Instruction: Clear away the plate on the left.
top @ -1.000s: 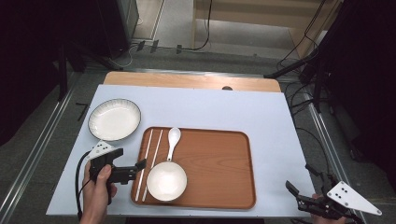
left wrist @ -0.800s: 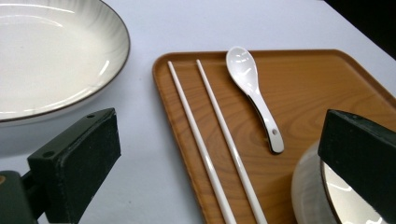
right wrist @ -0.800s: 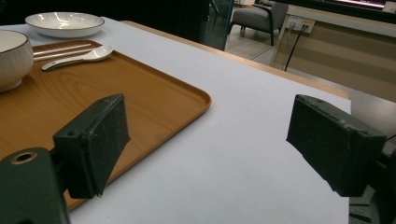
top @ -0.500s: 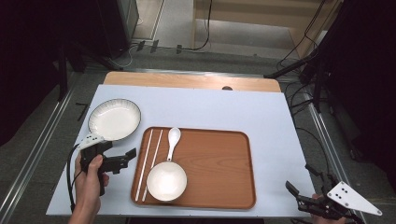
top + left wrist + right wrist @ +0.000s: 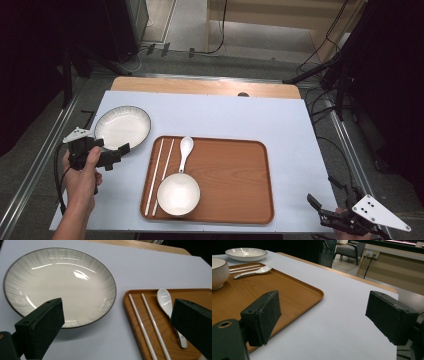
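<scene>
Now, at the table: a pale blue-white mat (image 5: 215, 117) covers the light wooden tabletop, whose bare wood edge shows along the far side.
Left gripper: the black two-jaw left gripper (image 5: 111, 151) sits in the person's left hand (image 5: 82, 172) at the near-left of the mat, its jaws spread wide and empty, pointing toward the tray.
Left gripper view: one jaw stands in front of the plate's near rim, the other in front of the spoon; whether either touches cannot be told.
Plate: the wide shallow white ceramic plate with a dark rim (image 5: 123, 127) (image 5: 60, 287) lies on the mat just beyond the left gripper and beside the tray's far-left corner.
Tray: the rectangular brown wooden tray (image 5: 235, 175) (image 5: 287, 290) lies flat at the near middle of the mat.
Chopsticks: a pair of thin white chopsticks (image 5: 159, 175) (image 5: 147, 325) lies side by side along the tray's left edge.
Spoon: a white ceramic soup spoon (image 5: 184, 152) (image 5: 168, 307) lies on the tray right of the chopsticks, bowl end farthest from the person.
Bowl: a small round white bowl (image 5: 178, 194) (image 5: 218, 271) stands on the tray near its front-left corner, at the spoon's handle end.
Right gripper: the black right gripper (image 5: 326, 212), topped by a grey three-cornered plate, hovers at the near-right corner of the mat, well apart from the tray, jaws parted and holding nothing.
</scene>
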The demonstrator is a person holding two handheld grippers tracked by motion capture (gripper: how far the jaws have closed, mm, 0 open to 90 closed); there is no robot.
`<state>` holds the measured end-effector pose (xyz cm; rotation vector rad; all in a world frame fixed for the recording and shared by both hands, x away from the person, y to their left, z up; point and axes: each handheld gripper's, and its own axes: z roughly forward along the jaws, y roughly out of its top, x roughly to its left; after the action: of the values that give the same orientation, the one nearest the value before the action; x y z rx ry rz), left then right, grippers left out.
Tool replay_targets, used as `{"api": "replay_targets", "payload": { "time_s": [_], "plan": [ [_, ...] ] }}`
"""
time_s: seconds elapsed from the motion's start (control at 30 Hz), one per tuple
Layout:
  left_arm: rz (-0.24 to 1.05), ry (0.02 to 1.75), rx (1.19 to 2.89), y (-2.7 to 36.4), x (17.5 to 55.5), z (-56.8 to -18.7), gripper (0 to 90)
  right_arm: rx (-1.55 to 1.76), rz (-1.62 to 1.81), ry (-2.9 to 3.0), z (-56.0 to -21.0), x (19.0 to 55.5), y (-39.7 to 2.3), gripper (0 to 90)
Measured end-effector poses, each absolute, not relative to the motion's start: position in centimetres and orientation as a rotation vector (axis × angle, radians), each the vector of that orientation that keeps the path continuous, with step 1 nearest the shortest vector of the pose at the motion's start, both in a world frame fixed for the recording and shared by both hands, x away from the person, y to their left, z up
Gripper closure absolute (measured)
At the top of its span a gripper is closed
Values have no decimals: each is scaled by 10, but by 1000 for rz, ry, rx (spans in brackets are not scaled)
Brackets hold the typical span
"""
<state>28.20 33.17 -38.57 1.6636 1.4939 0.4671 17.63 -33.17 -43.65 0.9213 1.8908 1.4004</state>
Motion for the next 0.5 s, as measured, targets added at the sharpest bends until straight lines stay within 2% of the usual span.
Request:
{"api": "replay_targets", "payload": {
  "time_s": [0.33, 0.43, 0.5],
  "plan": [
    [436, 1583, 1610, 366, 302, -388, 80, 923, 1398, 1892, -437, 176, -331, 132],
    [432, 1625, 1606, 372, 307, -390, 133, 931, 1397, 1894, -437, 176, -332, 132],
    [400, 1654, 1570, 378, 311, -392, 199, 932, 1397, 1893, -438, 176, -333, 132]
  ]
}}
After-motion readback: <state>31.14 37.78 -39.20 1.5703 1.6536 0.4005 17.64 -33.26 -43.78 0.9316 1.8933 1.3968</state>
